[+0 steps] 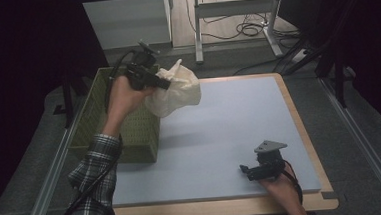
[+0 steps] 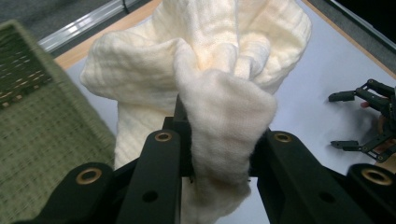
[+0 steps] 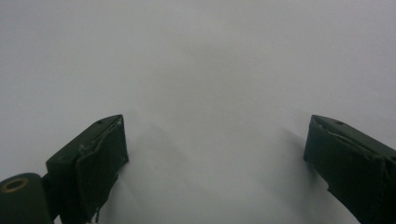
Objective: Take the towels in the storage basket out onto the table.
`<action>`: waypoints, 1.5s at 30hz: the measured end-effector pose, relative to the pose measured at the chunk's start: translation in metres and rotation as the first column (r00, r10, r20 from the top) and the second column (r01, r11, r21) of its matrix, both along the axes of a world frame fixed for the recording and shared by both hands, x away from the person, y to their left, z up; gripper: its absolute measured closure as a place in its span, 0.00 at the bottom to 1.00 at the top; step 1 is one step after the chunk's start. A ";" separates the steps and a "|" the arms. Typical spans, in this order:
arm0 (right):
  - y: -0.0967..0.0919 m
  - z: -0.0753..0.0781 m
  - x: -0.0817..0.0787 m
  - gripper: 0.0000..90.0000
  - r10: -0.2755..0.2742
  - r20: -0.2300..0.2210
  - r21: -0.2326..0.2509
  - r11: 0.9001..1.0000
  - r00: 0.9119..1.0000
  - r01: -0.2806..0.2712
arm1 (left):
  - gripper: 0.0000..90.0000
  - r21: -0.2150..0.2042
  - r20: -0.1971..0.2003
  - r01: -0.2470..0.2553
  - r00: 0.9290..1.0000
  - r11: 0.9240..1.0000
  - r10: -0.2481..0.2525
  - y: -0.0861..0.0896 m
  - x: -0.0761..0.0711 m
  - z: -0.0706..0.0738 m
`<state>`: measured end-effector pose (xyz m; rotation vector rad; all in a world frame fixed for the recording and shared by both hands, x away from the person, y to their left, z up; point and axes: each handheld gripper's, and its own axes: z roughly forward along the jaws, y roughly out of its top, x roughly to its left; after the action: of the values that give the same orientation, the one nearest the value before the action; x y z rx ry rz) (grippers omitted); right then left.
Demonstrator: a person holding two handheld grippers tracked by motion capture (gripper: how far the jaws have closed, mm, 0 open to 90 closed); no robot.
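A cream-white cloth (image 1: 176,90) hangs bunched in the air over the back left corner of the blue-grey mat (image 1: 230,130). My left gripper (image 1: 166,84) is shut on the cloth (image 2: 219,116), which is pinched between its two black jaws and spills over them. Just to its left stands an olive-green woven basket (image 1: 129,126). My right gripper (image 1: 247,171) rests low on the mat near the front right edge, its jaws wide apart with nothing between them; its pads (image 3: 100,163) frame bare mat.
The basket (image 2: 37,126) sits at the table's left edge, beside the wooden table rim (image 1: 300,126). Beyond the table are a desk frame and cables (image 1: 244,29) on the floor. Dark curtains flank both sides.
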<state>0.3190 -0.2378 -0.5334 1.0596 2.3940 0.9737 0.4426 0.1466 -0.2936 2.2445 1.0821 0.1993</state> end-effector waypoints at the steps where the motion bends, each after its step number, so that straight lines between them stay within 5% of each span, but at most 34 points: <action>1: 0.000 0.000 0.000 0.07 0.000 0.000 0.000 1.000 1.000 0.000 | 0.83 0.000 0.000 0.000 1.000 1.000 0.000 0.000 0.000 0.000; 20: 0.000 0.000 0.000 0.07 0.001 0.000 -0.003 1.000 1.000 -0.001 | 0.83 0.013 -0.025 0.100 0.995 0.995 -0.099 -0.072 0.013 -0.036; 29: 0.000 0.000 0.000 0.07 0.001 0.002 -0.003 1.000 1.000 -0.001 | 0.82 0.055 -0.008 0.128 0.992 0.990 -0.127 -0.101 0.017 -0.058; 45: 0.000 0.000 0.000 0.07 0.001 0.003 -0.004 1.000 1.000 -0.001 | 0.78 0.084 -0.048 0.148 0.988 0.985 -0.145 -0.127 0.020 -0.137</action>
<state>0.3194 -0.2378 -0.5337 1.0548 2.3931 0.9696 0.4625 0.0196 -0.4304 2.4054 0.9408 0.1407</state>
